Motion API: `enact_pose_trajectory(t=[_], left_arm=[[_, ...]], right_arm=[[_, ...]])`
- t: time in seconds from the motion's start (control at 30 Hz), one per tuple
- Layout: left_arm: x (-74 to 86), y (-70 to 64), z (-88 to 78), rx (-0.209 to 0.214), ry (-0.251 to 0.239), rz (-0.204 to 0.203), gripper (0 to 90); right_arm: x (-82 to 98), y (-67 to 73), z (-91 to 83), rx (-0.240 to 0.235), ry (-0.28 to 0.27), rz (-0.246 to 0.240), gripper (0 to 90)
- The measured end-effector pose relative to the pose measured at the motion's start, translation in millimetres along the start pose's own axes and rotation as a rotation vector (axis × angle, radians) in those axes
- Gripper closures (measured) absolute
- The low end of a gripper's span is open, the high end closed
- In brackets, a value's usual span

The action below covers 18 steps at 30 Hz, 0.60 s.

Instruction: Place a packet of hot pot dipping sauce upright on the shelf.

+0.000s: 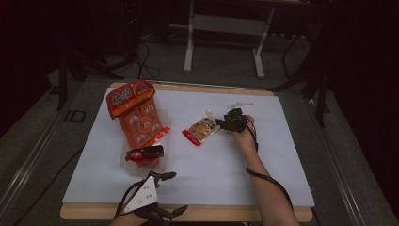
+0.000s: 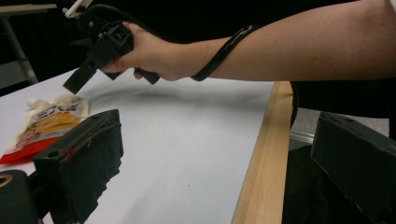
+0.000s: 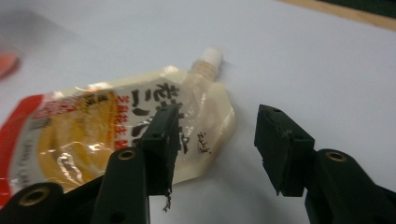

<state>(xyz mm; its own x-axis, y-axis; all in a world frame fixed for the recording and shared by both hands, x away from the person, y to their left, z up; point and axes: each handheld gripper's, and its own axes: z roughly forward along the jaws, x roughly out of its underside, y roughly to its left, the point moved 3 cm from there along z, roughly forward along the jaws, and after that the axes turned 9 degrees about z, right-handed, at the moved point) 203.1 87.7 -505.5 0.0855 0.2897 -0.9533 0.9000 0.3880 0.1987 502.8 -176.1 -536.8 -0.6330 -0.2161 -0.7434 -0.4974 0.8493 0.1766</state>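
Person at a table [image 1: 282, 155] covered with a white sheet, a two-jaw gripper in each hand. The landmark is the spouted pouch [image 1: 202, 128], cream and yellow with a red bottom edge, lying flat near the middle of the sheet, its white cap pointing away from the person.

Right gripper [image 1: 225, 123]: held low just to the right of the pouch, at its capped end, jaws aimed at it. In the right gripper view the pouch [image 3: 93, 135] lies flat under the right gripper [image 3: 217, 144]; one jaw stands over the pouch's printed face, the other over bare sheet beside the pouch's edge. The jaws are parted and released, with the pouch's right edge in the gap between them; neither pad presses on it. From the left gripper view the right gripper [image 2: 77, 81] hovers just above the pouch [image 2: 46, 123], not visibly touching it.

Left gripper [image 1: 162, 178]: well apart from the pouch, at the near edge of the table, on the person's side. In the left gripper view its jaws stand wide, grasping nothing.

Left of the pouch lies an orange snack pack [image 1: 136, 113], partly across a clear tray [image 1: 162, 162]; a small red-and-black packet [image 1: 145, 154] rests on that tray, nearer the person than the pouch
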Motion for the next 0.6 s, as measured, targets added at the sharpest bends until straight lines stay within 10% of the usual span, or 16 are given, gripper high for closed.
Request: enact_pose_trajectory(t=[0.6], left_arm=[[4.0, 1.5, 1.6, 0.019, 0.015, -0.009, 2.8]], right_arm=[[9.9, 7.0, 21.9, 0.024, 0.057, -0.040, 62.9]])
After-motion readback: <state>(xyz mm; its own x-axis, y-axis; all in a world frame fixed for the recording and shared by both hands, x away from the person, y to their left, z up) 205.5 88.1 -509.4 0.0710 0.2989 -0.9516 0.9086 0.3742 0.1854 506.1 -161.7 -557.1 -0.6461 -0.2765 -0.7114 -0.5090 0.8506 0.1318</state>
